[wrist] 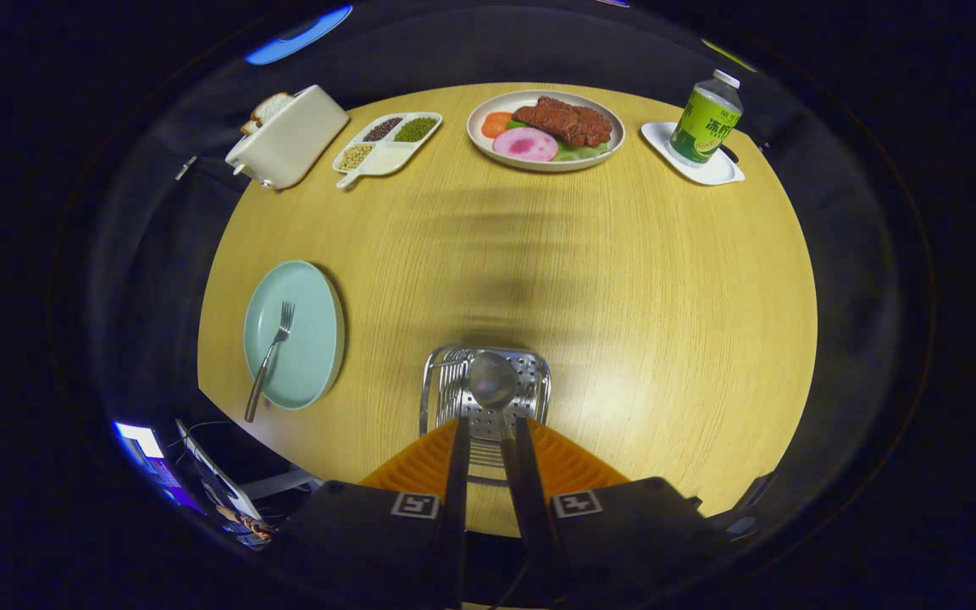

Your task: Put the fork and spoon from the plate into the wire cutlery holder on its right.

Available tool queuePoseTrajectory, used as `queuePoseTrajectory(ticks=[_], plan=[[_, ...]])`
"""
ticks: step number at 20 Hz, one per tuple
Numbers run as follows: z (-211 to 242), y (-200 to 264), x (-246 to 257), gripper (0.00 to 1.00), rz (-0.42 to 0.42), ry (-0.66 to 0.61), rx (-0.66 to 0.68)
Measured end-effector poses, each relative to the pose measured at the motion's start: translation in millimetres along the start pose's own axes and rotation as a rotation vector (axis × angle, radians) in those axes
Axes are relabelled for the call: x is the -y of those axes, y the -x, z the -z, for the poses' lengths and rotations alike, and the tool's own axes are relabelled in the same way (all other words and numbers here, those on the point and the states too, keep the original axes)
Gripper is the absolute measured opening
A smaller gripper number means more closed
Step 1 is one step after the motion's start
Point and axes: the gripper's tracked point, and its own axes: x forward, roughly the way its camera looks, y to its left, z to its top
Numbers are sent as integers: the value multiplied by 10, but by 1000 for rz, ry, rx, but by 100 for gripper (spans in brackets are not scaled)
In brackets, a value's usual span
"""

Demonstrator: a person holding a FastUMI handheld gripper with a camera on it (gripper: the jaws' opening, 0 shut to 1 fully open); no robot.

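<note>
The spoon is hanging bowl-up just ahead of the gripper, directly over the wire cutlery holder; its handle is running back between the jaws, which are standing close together and appear to be clamping on it, though the contact itself is hard to see. My guess is that the spoon is about to be let go into the holder. The risk is that the handle is sitting off-centre against the holder's rim or wires, so a release could be tipping the spoon out onto the surface, or a downward push could be nudging the light holder sideways. The fork is lying on the pale green plate well to the left, its handle overhanging the plate's near rim close to the surface edge, where a clumsy grasp could be sending it off. Open room is lying ahead and to the right; the toaster, divided dish, food plate and bottle are standing well apart at the far edge.
</note>
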Motion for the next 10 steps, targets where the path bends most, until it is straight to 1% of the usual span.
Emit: queuePoseTrajectory(ticks=[2,3,4,5,6,8,10], plan=[[-137,190,11,71,9,11,86],[-221,305,7,83,11,10,137],[-299,437,-23,93,9,-2,195],[-394,578,-55,92,8,-24,259],[-470,717,-106,93,1,-44,324],[-546,955,-191,100,1,-65,433],[-596,1126,-309,99,2,-72,510]])
